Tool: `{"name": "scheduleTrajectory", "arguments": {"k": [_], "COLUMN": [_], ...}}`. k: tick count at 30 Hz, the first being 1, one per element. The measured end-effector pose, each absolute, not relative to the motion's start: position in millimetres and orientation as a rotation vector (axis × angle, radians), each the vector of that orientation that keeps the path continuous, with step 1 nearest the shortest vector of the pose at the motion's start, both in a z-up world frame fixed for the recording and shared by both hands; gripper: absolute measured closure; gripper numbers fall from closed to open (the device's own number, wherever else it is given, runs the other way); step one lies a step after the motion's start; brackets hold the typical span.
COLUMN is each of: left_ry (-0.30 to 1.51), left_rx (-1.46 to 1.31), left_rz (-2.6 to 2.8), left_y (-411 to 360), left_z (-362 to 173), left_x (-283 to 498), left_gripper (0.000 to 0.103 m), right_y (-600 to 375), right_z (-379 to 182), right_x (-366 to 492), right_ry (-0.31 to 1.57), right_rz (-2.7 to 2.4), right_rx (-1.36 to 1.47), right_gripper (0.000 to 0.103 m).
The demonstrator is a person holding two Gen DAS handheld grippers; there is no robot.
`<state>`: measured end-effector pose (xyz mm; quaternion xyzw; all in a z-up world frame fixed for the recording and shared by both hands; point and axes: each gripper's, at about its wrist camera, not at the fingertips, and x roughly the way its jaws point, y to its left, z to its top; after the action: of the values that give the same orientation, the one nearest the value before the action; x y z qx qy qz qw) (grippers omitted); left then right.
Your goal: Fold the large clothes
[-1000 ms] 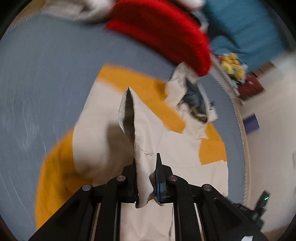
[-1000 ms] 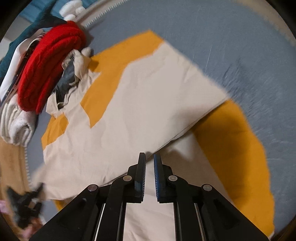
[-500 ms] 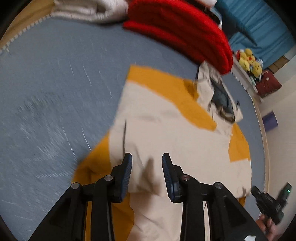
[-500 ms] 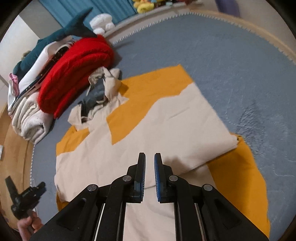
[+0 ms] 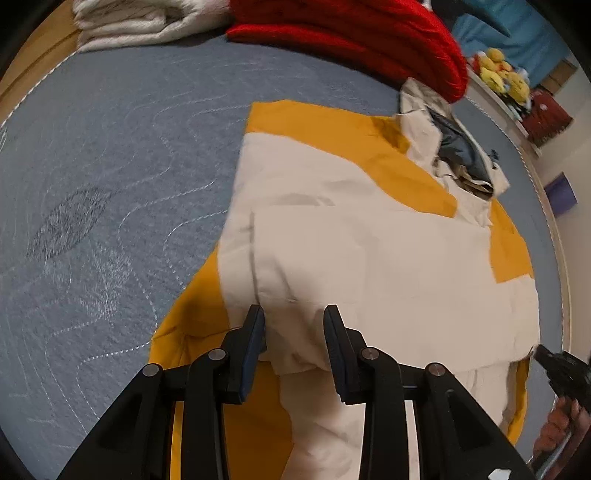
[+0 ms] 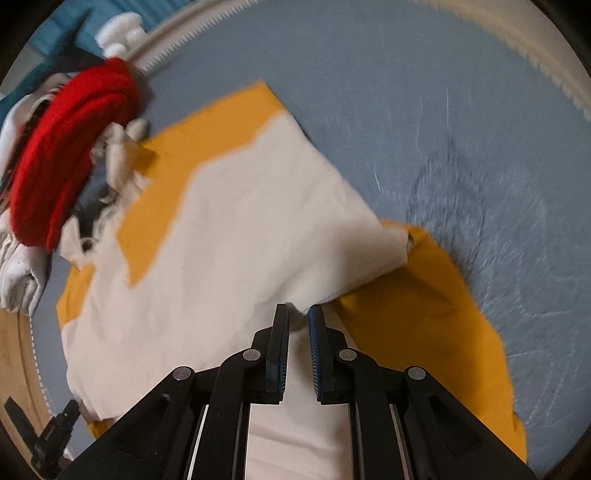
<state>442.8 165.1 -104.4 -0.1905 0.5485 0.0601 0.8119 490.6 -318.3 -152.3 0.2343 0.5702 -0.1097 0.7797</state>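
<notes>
A grey-blue quilted mat (image 5: 110,155) spreads across the floor, bearing a cream and mustard-yellow garment (image 5: 369,251) folded partly over itself, its hood bunched at the far end. Above the garment's near folded edge the left gripper (image 5: 293,325) points steeply down, its fingers (image 5: 255,332) having just been opening; they now stand apart with cream cloth between them but unpinched. The right gripper (image 6: 298,325) hangs over the opposite side of the same fold, its fingers (image 6: 280,332) drawn to a narrow gap and gripping nothing, the cloth's edge lying just beyond their tips. Behind the hood, touching it, sits a folded red knit (image 5: 351,33), beside a rolled white fleece (image 5: 140,18). Yellow plush toys (image 5: 502,74) line a ledge past the mat.
</notes>
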Motion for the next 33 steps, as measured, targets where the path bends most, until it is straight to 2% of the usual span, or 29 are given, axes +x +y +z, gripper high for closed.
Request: {"name": "scheduleTrajectory", "arguments": {"k": [4,8,13,17,19,22,29,33], "left_ry": [1.19,1.121,1.109,1.257,1.271,1.21,0.986,0.927], "left_rx": [-0.422,-0.37,-0.329,-0.309,-0.324,-0.302,-0.207,-0.151], "left_rz": [0.216,0.235,0.127,0.118,0.129,0.129,0.075,0.066], "left_y": [174,173,151,147,152,151,126,116], "left_z": [-114,-100,-100,-136,-140,-115,-43,-29], "left_x": [440,437,445,452,452,452,436,429], "left_gripper": [0.073,0.074,0.074,0.074,0.074,0.074,0.072,0.072], "right_y": [-299,-295,-286,-288,-290,-287,-274,-265], "right_z": [-127,-120,-154,-196,-193,-174,-86,-43], "right_x": [493,494,512,513,512,512,497,487], "right_ry": [1.136,1.092,1.197,1.346,1.336,1.306,1.087,0.982], "right_rz": [-0.163,-0.136,-0.022,-0.06,-0.062,-0.053,-0.006,0.015], "right_rx": [0.451,0.436,0.427,0.409,0.424,0.382,0.255,0.144], "right_gripper": [0.091,0.09,0.083,0.082,0.082,0.082,0.082,0.082]}}
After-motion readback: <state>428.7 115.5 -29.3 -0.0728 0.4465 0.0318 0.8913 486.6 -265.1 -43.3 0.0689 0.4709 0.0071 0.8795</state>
